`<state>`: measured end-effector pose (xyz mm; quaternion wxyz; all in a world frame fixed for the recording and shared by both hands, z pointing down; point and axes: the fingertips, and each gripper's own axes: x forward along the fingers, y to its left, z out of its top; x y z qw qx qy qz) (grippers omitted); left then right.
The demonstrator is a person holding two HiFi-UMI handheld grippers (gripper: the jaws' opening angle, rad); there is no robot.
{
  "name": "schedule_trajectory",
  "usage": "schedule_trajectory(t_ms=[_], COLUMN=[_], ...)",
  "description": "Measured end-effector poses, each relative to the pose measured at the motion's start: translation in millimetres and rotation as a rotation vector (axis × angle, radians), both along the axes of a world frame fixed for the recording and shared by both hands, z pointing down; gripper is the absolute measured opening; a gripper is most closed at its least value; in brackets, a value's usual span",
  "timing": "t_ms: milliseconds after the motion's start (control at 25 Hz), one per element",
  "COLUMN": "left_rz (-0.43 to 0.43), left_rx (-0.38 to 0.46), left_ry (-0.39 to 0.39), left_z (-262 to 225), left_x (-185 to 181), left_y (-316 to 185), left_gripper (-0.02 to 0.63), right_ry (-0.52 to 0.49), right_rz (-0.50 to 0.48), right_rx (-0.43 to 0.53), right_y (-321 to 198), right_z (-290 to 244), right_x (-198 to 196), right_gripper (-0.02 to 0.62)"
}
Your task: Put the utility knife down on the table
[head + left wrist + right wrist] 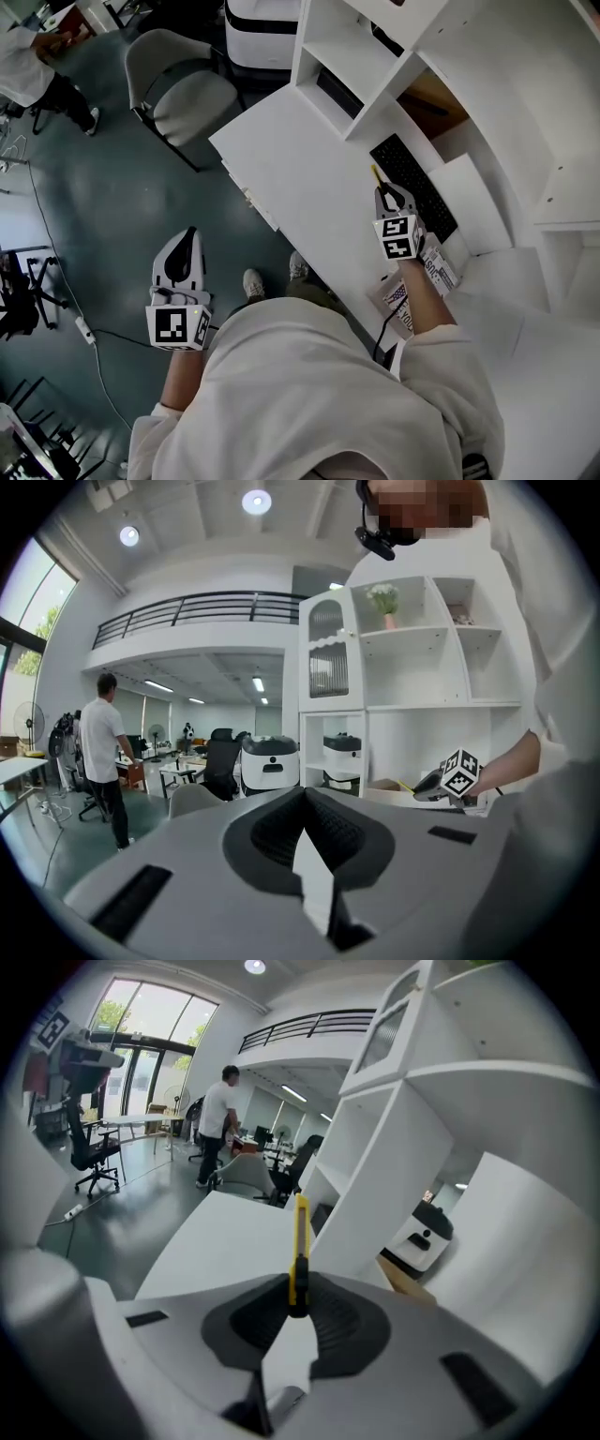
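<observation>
Head view: my left gripper (189, 236) hangs off to the side over the floor, well apart from the table (291, 159). My right gripper (387, 195) is out over the table, just beside the keyboard (417, 187), with the yellow knife (376, 174) poking out of its tip. A printed packet (405, 298) lies under my right wrist. Its print is too small to read. The cubes carry only black-and-white square markers, no words.

Left gripper view: my left gripper (303, 797) has its jaws pressed together with nothing between them. Far off I see my right gripper (441, 782) at the table.

Right gripper view: my right gripper (296, 1299) is clenched on the rear end of the knife (299, 1237). The knife stands on its thin edge and points ahead along the table (216, 1241), toward the shelves (403, 1138). It is held above the top, not yet lying on it. I see no brand or lettering on the knife.

To do this well, I judge I should pick the bare stretch of table ahead, clear of the keyboard and away from the edge. I would lower the gripper until the knife touches down along its length, and roll my wrist so it settles on its flat side. Then I part the jaws slowly and draw straight back so it does not skid.
</observation>
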<state>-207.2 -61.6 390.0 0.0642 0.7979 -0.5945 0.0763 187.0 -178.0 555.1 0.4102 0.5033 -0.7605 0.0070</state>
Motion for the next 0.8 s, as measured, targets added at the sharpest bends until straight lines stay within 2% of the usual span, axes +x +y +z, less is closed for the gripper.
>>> schedule_trajectory(t_ms=[320, 800], left_rz=[-0.024, -0.046], left_rx=[-0.048, -0.12], left_ry=[-0.026, -0.047], left_z=[11.2, 29.7], left_x=[-3.6, -8.3], left_y=[-6.0, -19.4], left_gripper=[0.0, 0.001], right_ry=[0.089, 0.165], right_rz=[-0.014, -0.031], right_rx=[-0.173, -0.388], right_y=[-18.5, -27.9], right_z=[80.1, 166.0], right_x=[25.9, 46.4], right_gripper=[0.067, 0.067])
